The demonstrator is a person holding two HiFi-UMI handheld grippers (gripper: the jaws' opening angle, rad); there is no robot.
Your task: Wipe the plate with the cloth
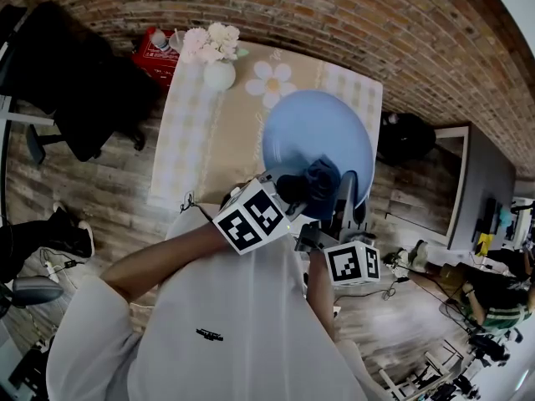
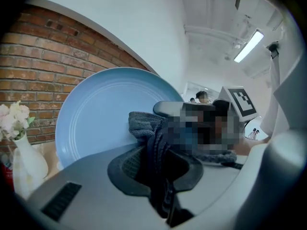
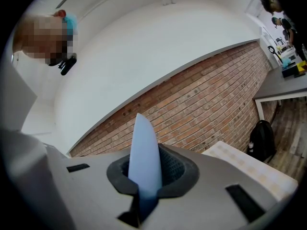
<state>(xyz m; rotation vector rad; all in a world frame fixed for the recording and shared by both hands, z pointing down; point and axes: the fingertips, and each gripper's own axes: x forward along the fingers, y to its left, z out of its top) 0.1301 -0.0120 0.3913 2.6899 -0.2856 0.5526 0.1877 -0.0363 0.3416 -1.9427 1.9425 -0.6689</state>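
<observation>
a shared office or lab room is shown: a brick wall [image 1: 351, 15], a wood floor [image 1: 92, 195], a black office chair [image 1: 84, 82], a grey desk [image 3: 280, 87] and a ceiling tube lamp [image 2: 248, 45] are seen.

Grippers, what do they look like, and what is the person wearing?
Both the left gripper and right gripper are grey with dark jaws, each carrying a white cube with black square markers. The person wears a white short-sleeved shirt.
</observation>
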